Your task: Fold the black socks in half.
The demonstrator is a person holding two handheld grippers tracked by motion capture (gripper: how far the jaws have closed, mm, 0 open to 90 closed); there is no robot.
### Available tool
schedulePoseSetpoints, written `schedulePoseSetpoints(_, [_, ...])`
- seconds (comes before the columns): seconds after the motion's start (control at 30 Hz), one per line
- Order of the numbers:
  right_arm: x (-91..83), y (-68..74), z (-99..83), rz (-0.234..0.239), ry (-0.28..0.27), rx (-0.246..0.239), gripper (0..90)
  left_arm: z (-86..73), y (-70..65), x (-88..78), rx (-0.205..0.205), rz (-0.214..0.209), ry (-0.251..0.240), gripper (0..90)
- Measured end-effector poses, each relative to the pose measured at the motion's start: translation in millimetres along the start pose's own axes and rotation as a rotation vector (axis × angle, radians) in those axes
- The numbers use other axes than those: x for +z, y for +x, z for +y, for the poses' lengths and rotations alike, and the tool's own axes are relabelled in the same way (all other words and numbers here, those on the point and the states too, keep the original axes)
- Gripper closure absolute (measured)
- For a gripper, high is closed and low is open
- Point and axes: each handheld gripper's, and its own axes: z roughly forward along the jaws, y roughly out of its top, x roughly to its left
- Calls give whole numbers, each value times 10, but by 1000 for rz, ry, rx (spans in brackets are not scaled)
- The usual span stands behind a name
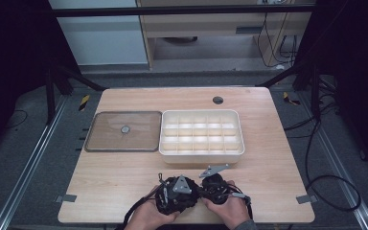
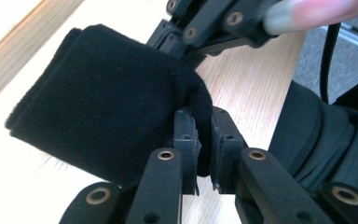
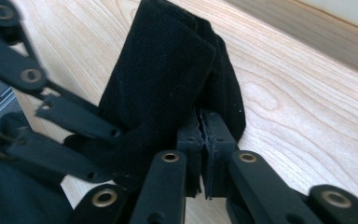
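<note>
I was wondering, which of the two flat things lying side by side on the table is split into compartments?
The white organiser tray on the right: a grid of dividers splits it into small cells. The brown-rimmed lid to its left is one flat panel with a small round knob in the middle.

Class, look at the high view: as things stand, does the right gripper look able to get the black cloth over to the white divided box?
Probably yes. The right gripper and left gripper both pinch the black cloth near the table's front edge, and only bare wood lies between them and the white divided box. The left may need to let go.
</note>
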Motion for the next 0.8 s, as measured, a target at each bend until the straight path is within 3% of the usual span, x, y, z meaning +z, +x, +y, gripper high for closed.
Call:
schedulePoseSetpoints(0.07, [-69, -9, -21, -34, -2, -3, 778, -1, 13, 19, -14, -10, 5, 825])
schedulePoseSetpoints(0.2, [-271, -42, -89, -44, -18, -18, 750, 3, 32, 45, -32, -32, 6, 825])
schedulePoseSetpoints(0.33, [-406, -109, -156, -63, -33, 14, 746, 7, 24, 85, -39, -49, 21, 825])
schedulePoseSetpoints(0.8, [-482, -183, -123, -77, -61, 48, 699, -23, 61, 87, -60, -61, 8, 818])
